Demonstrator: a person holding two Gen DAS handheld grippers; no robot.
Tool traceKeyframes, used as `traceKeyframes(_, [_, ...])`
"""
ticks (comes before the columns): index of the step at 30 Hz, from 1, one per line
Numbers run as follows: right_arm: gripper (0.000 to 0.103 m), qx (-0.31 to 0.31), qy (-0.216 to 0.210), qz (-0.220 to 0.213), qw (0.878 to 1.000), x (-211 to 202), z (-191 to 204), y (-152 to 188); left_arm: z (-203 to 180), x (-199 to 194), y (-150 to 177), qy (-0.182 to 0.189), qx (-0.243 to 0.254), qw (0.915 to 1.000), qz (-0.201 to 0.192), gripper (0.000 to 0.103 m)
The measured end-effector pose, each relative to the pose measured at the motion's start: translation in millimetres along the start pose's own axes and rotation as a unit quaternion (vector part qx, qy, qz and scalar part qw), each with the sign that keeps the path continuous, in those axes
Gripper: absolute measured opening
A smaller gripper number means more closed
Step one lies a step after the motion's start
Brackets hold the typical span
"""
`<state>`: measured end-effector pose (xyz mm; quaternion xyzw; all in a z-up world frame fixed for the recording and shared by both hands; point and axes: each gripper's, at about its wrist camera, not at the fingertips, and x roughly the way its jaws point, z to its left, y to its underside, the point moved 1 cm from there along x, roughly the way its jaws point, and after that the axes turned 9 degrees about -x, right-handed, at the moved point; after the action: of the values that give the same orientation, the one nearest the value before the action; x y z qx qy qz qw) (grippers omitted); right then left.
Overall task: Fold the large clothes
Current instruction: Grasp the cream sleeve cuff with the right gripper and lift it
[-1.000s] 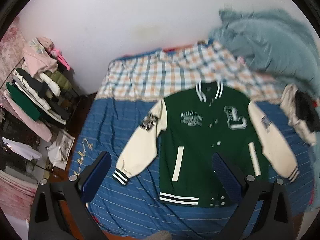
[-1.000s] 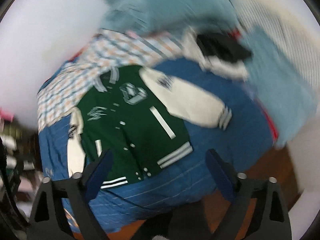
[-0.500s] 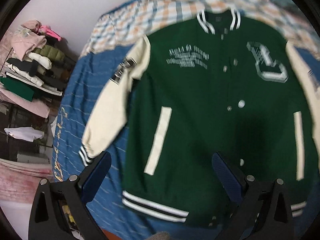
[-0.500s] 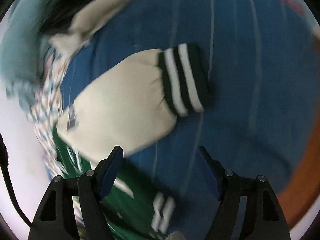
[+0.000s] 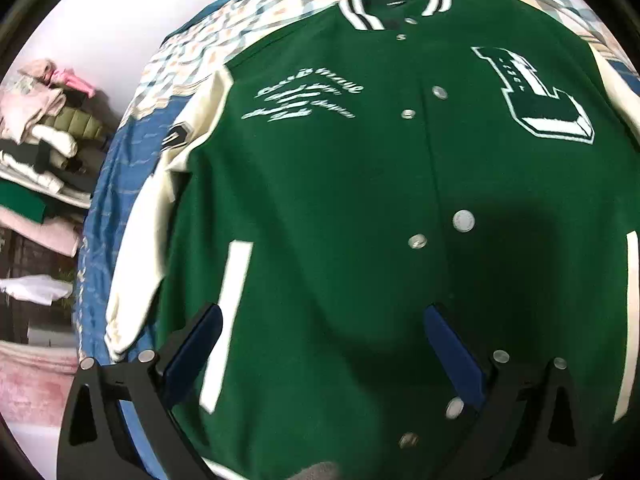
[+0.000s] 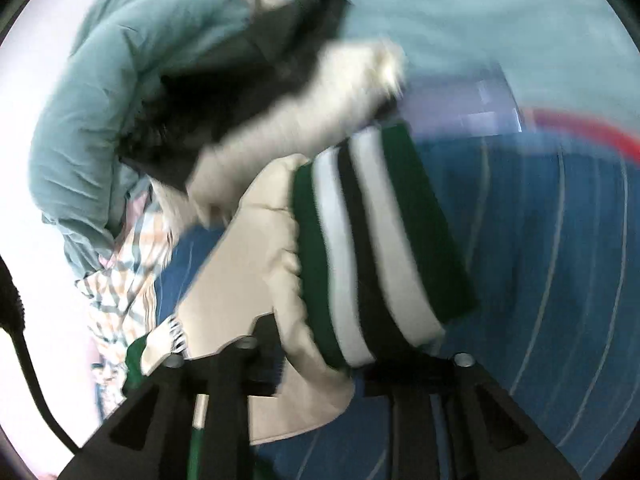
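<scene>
My left gripper [image 5: 320, 344] hangs close over the front of the green varsity jacket [image 5: 360, 200], jaws wide, blue pads [image 5: 452, 348] apart with nothing pinched; only the jacket's lower front shows between them. The jacket lies flat, front up, on the blue striped bedsheet [image 5: 104, 200], its collar [image 5: 394, 4] toward the checked cloth [image 5: 240, 28] at the head of the bed. Snaps run down the middle, a white letter patch [image 5: 536, 92] sits on one chest side, and white script on the other. One cream sleeve [image 5: 144, 260] lies along the jacket's edge. Folded clothes are stacked [image 5: 36, 160] off to the side of the bed. My right gripper [image 6: 320, 360] is at the other cream sleeve, jaws closing, with the striped green-and-white cuff [image 6: 372, 248] and the sleeve end between them. The picture is blurred, so I cannot tell whether the pads press the fabric. Beyond the cuff lie a teal quilt [image 6: 120, 80] and a dark-and-white garment [image 6: 256, 100].
</scene>
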<state>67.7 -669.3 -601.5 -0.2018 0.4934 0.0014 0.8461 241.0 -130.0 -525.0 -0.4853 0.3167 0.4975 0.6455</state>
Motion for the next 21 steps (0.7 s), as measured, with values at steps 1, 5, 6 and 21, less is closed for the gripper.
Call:
traceKeyframes(1, [0.084, -0.006, 0.017, 0.025, 1.000, 17.7, -0.6, -10.1, -5.0, 6.3, 1.4, 0.008, 0.003, 1.0000, 0.000, 0.103])
traceKeyframes(5, [0.095, 0.061, -0.032, 0.119, 0.991, 81.5, -14.7, -6.5, -16.9, 30.5, 1.0, 0.024, 0.005, 0.9994, 0.022, 0.103])
traceKeyframes(6, [0.095, 0.071, -0.044, 0.128, 0.988, 93.0, -13.4, -2.6, -18.2, 35.6, 1.0, 0.028, 0.004, 0.9992, 0.027, 0.103])
traceKeyframes(21, [0.013, -0.001, -0.083, 0.006, 0.997, 99.7, 145.5, -36.7, -10.8, 57.3, -35.0, 0.092, -0.031, 0.9948, 0.031, 0.103])
